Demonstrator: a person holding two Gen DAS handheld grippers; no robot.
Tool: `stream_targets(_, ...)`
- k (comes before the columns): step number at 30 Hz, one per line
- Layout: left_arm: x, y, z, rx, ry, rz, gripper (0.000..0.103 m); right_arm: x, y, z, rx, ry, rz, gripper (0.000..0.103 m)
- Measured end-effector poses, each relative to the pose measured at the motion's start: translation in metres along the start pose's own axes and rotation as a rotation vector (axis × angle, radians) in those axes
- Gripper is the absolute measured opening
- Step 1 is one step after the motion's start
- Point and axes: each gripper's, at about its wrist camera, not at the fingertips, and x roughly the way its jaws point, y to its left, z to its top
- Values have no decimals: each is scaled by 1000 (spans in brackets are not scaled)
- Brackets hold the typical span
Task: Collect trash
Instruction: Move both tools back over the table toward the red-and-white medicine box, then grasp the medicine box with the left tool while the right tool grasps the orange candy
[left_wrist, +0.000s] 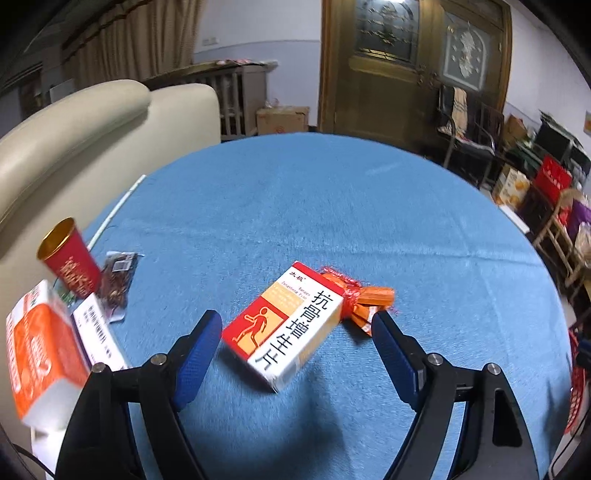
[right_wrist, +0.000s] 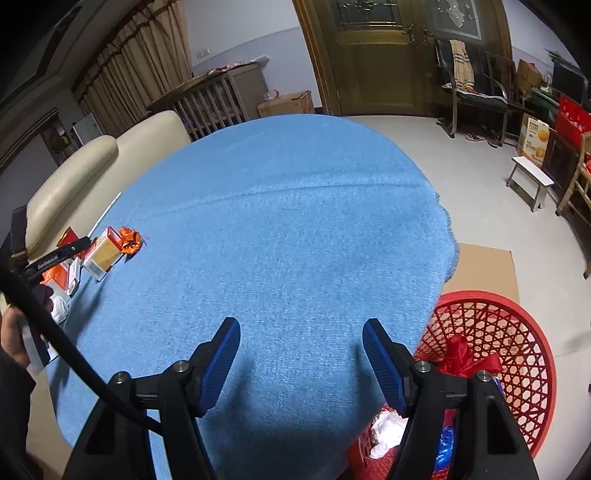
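A red, white and orange medicine box (left_wrist: 284, 325) lies on the blue tablecloth (left_wrist: 332, 206), between the fingers of my left gripper (left_wrist: 295, 325), which is open around it without touching. A crumpled orange wrapper (left_wrist: 364, 297) lies against the box's far end. A red paper cup (left_wrist: 72, 258), a dark snack packet (left_wrist: 118, 282), an orange carton (left_wrist: 44, 354) and a white box (left_wrist: 98, 336) sit at the left. My right gripper (right_wrist: 301, 334) is open and empty above the cloth. In the right wrist view the medicine box (right_wrist: 103, 253) and wrapper (right_wrist: 129, 240) show at the far left.
A red plastic basket (right_wrist: 509, 332) with trash in it stands on the floor at the table's right edge, on cardboard (right_wrist: 484, 266). A cream sofa (left_wrist: 85, 140) flanks the table's left. A white stool (right_wrist: 530, 181), chairs and boxes stand at the right wall.
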Motion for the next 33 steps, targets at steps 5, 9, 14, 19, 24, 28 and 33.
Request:
stream_targets(5,20,10,7,6,27,8,83,3,6,6,-17,4,-3,72)
stream_targets(9,35,13,8,6,76,-15,83,8,10,11,-20,15,-2,72)
stream_targets(14,47,15,-3,-23,139,8,65,18,25,20,-42,23,9,72)
stream_targets(19,29,22,-14,-135,91,15,62,32,52,38,-94,10,37,72)
stream_targets(24,-5,19,-27,-217,29,61,62,61,97,61,-156,17,106,72)
stream_targets(28,-29,18,-39,-302,-4,108,62,92,144,76,-189,49,183,72)
stream_targets(33,-50,22,-56,-353,-25,155,62,135,204,94,-167,101,261,72)
